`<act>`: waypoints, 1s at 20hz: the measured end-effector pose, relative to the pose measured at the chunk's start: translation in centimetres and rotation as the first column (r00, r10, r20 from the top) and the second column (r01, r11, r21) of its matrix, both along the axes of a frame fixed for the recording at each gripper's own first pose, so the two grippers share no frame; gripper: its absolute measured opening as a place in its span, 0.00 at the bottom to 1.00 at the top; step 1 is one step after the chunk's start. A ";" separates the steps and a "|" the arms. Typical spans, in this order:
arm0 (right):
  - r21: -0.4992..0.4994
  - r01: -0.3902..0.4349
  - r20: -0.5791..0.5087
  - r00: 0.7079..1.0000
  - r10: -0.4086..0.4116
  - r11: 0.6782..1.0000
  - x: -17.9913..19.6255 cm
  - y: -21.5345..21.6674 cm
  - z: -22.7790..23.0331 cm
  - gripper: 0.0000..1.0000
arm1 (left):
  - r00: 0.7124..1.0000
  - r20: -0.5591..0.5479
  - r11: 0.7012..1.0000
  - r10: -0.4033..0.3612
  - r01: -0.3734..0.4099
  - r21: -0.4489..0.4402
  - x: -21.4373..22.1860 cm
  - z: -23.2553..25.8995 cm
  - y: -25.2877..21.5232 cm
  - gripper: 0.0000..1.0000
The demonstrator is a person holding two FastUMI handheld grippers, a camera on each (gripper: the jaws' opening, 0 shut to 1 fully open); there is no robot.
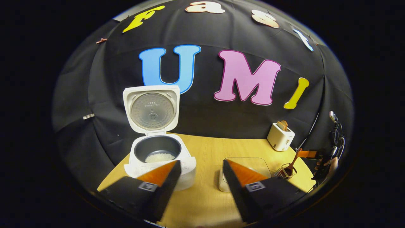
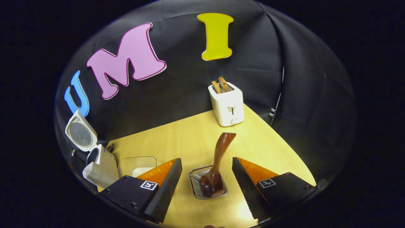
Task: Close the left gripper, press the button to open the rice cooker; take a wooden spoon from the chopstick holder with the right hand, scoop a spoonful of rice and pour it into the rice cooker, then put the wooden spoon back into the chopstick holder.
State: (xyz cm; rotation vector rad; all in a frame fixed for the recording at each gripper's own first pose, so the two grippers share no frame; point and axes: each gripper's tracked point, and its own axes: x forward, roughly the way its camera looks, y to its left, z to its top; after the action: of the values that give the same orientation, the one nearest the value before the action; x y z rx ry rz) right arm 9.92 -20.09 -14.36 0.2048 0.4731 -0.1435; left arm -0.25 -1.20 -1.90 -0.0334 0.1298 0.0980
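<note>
The rice cooker (image 1: 158,158) stands at the left end of the worktop (image 1: 208,152) with its lid (image 1: 152,109) swung fully up, the metal inner plate facing the room. Inside the dark pot lies a small heap of white rice (image 1: 159,157). The left hand-held gripper (image 1: 201,172) hangs just in front of the cooker, its two fingers spread wide apart and holding nothing; one finger overlaps the cooker's front edge in the left gripper view, and I cannot tell whether it touches.

Beside the cooker, toward the middle of the worktop, sits a clear square container (image 1: 246,164) with rice in it. Further toward the right edge stands the wire chopstick holder (image 2: 208,186), and the wooden spoon (image 2: 218,164) stands in it, bowl down, its handle leaning up and away toward the back of the worktop. The right hand-held gripper (image 2: 207,177) is poised over the holder with its fingers open, one on either side of the holder and spoon, both apart from them.

At the back right corner of the worktop a white toaster (image 2: 227,104) stands with two slices of toast (image 2: 220,85) poking out of its slots.
</note>
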 end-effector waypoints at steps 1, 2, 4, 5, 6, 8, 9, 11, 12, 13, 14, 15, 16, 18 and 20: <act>0.014 -0.003 -0.018 1.000 0.003 1.000 0.5 -0.3 -0.7 0.99 | 1.000 0.002 0.999 0.031 -0.031 0.021 -0.1 -0.1 0.4 0.99; 0.037 -0.007 -0.038 0.999 0.009 0.999 1.1 -0.5 -1.4 0.99 | 0.999 0.000 0.998 0.048 -0.048 0.035 -0.5 -0.3 0.3 0.98; 0.074 -0.004 -0.075 0.997 0.010 0.997 2.3 -0.9 -3.2 0.99 | 0.999 -0.030 0.999 0.045 -0.044 0.027 -1.0 -1.3 -0.8 0.98; 0.085 -0.001 -0.092 0.996 0.009 0.996 2.9 -1.2 -4.0 0.99 | 0.998 -0.044 0.999 0.044 -0.043 0.024 -1.2 -1.8 -1.3 0.98; 0.095 -0.004 -0.102 0.995 0.014 0.995 3.4 -1.3 -4.5 0.99 | 0.998 -0.051 0.999 0.049 -0.047 0.026 -1.3 -2.1 -1.5 0.98; 0.110 -0.017 -0.112 0.993 0.029 0.994 4.8 -1.3 -5.4 0.99 | 0.997 -0.063 0.998 0.051 -0.049 0.031 -1.7 -2.6 -2.2 0.98; 0.114 -0.025 -0.121 0.992 0.039 0.993 5.3 -1.2 -5.9 0.99 | 0.996 -0.072 0.998 0.047 -0.044 0.034 -1.8 -3.0 -2.7 0.98; 0.136 -0.037 -0.144 0.988 0.057 0.990 6.0 -0.9 -6.7 0.99 | 0.995 -0.090 0.998 0.049 -0.046 0.044 -2.0 -3.6 -3.2 0.98; 0.142 -0.040 -0.154 0.986 0.062 0.989 6.4 -0.9 -7.0 0.99 | 0.994 -0.095 0.998 0.050 -0.046 0.043 -2.0 -3.8 -3.4 0.98; 0.145 -0.042 -0.161 0.985 0.066 0.989 6.7 -0.9 -7.5 0.97 | 0.994 -0.099 0.998 0.050 -0.047 0.034 -2.0 -3.9 -3.6 0.97; 0.153 -0.042 -0.170 0.983 0.068 0.987 7.0 -0.9 -7.9 0.95 | 0.994 -0.100 0.999 0.050 -0.048 0.025 -2.0 -3.9 -3.9 0.97; 0.164 -0.043 -0.180 0.981 0.073 0.985 7.3 -0.7 -8.2 0.93 | 0.994 -0.098 0.999 0.052 -0.050 0.016 -2.1 -4.0 -3.9 0.97; 0.174 -0.046 -0.202 0.976 0.082 0.984 7.4 -0.5 -8.7 0.85 | 0.994 -0.096 0.999 0.054 -0.053 0.012 -2.2 -3.9 -3.9 0.97; 0.179 -0.050 -0.221 0.971 0.089 0.983 7.5 -0.2 -9.1 0.48 | 0.994 -0.095 0.998 0.057 -0.056 0.013 -2.3 -4.0 -3.9 0.97; 0.179 -0.058 -0.228 0.969 0.098 0.982 7.3 0.0 -9.2 0.38 | 0.994 -0.094 0.998 0.063 -0.061 0.018 -2.8 -4.0 -3.7 0.97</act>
State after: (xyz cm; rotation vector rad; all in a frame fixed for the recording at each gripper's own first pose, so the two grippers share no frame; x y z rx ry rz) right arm 17.22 -20.07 -23.59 0.3390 0.7313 -0.0495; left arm -3.05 -4.93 -5.88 -0.0179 0.2225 0.1627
